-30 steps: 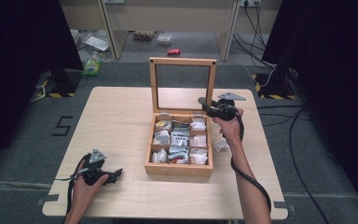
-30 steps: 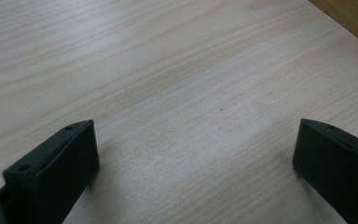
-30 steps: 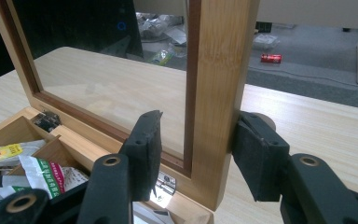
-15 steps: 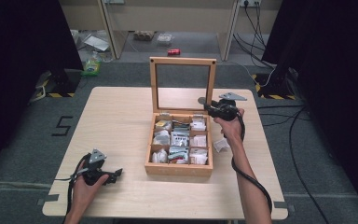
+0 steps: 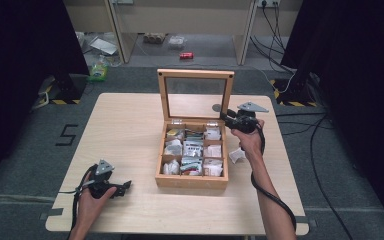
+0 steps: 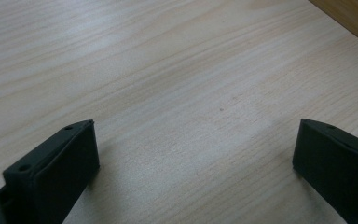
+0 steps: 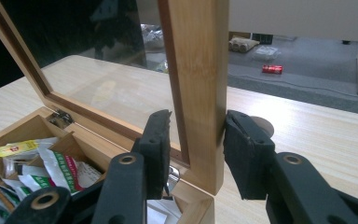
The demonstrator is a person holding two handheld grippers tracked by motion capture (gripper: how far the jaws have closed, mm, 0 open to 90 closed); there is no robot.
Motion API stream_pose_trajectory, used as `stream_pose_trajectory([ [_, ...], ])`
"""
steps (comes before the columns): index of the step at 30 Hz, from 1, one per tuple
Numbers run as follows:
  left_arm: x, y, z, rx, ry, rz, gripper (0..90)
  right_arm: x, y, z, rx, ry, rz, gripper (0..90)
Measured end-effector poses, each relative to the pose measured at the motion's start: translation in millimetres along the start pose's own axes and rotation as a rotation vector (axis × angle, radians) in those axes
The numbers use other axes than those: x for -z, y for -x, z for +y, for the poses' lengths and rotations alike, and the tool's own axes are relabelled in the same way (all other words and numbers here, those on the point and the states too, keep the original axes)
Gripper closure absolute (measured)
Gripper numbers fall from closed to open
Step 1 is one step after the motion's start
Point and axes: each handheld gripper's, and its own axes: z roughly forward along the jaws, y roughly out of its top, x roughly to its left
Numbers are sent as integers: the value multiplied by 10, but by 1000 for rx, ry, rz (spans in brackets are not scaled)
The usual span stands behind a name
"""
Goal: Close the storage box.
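Note:
A wooden tea box (image 5: pixel 192 181) stands open mid-table, its compartments full of several tea packets (image 5: pixel 193 148). Its glass-paned lid (image 5: pixel 195 74) stands upright at the back. My right gripper (image 5: pixel 223 116) is at the lid's right side post. In the right gripper view the jaws of that gripper (image 7: pixel 196 135) straddle the lid's wooden post (image 7: pixel 198 70) and press on both of its faces. My left gripper (image 5: pixel 127 186) rests on the table near the front left, apart from the box. Its jaws stand wide open over bare wood (image 6: pixel 196 140).
A small white packet (image 5: pixel 236 155) lies on the table (image 5: pixel 125 130) just right of the box, under my right forearm. Beyond the table's far edge the floor holds clutter, among it a red can (image 5: pixel 186 55). Black cables trail from both grippers.

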Motion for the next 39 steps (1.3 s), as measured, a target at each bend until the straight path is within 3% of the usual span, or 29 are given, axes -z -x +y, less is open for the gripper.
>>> stream_pose_trajectory([
  [15, 0, 0, 0, 0, 0, 0, 0, 42, -24, -57, -21, 2, 4, 625],
  [36, -1, 1, 0, 1, 1, 0, 0, 107, -100, -35, 49, 16, -7, 615],
  [39, -1, 1, 0, 1, 1, 0, 0, 115, -105, -53, 35, 24, -6, 609],
])
